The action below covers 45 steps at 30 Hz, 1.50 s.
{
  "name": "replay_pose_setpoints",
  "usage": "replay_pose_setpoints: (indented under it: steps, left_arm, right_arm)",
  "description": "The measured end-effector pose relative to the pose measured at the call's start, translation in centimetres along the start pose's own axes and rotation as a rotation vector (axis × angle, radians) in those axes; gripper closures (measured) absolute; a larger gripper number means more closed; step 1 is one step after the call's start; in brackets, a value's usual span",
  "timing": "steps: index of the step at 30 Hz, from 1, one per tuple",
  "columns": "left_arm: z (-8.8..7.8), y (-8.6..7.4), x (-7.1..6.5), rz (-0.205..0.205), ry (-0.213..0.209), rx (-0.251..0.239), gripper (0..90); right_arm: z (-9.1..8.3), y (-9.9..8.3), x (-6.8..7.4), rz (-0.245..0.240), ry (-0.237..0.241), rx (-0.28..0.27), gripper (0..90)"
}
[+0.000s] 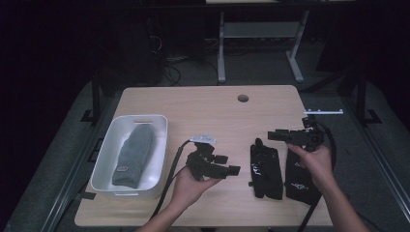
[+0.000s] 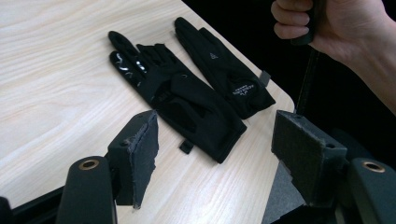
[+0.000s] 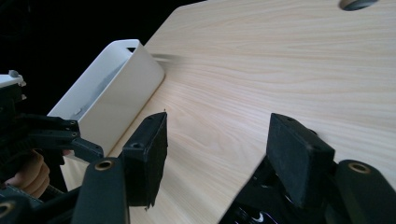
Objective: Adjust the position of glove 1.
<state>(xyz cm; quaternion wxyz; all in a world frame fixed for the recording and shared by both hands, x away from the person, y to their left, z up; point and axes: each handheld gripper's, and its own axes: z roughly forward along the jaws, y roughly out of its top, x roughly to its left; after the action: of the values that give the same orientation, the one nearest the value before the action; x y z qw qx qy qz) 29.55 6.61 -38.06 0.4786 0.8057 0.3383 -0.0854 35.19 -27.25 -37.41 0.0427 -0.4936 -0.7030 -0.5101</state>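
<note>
At a light wooden tabletop (image 1: pixel 203 104), a person holds 2 grippers above a pair of black gloves lying flat near the right edge, toward the near right corner. The left gripper (image 1: pixel 227 166) hovers mid-table with its jaws wide and nothing between them, pointed at the nearer black glove (image 2: pixel 180 100), which lies palm up just beside the second black glove (image 2: pixel 224 70), their edges close or touching. The right gripper (image 1: pixel 278 135) hangs over the gloves' fingertip end, its jaws also apart and empty, facing across the bare wood toward the white plastic bin (image 3: pixel 119 86) at the left edge. That bin already holds a grey knit mitten (image 1: pixel 133 154). The work in hand appears to be gathering the gloves for the bin. The likely trouble: the 2 gloves sit so close that a pinch on 1 could catch or drag the other, and the thin, limp fabric may slip from the pads or trail over the right edge of the tabletop as it is lifted.
</note>
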Motion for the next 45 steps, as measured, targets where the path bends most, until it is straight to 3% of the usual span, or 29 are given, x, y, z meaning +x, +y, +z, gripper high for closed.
replay_pose_setpoints:
  steps: [10, 27, 35, 45]
  left_arm:
    - [1.7, 0.1, -0.7, 0.016, -0.023, 0.016, 31.3]
    - [4.5, -0.1, -1.3, 0.034, -0.043, 0.054, 30.8]
    - [5.8, -0.5, -1.3, 0.036, -0.044, 0.066, 29.9]
    - [6.3, -0.9, -1.3, 0.038, -0.042, 0.073, 29.6]
  right_arm:
    - [-2.3, -2.1, -1.8, 0.007, -0.055, -0.006, 37.9]
    - [-4.3, -6.4, -4.8, 0.05, -0.138, 0.023, 37.5]
    - [-4.5, -8.0, -5.4, 0.028, -0.2, 0.064, 37.0]
    - [-4.4, -9.1, -5.7, -0.064, -0.334, 0.145, 36.7]
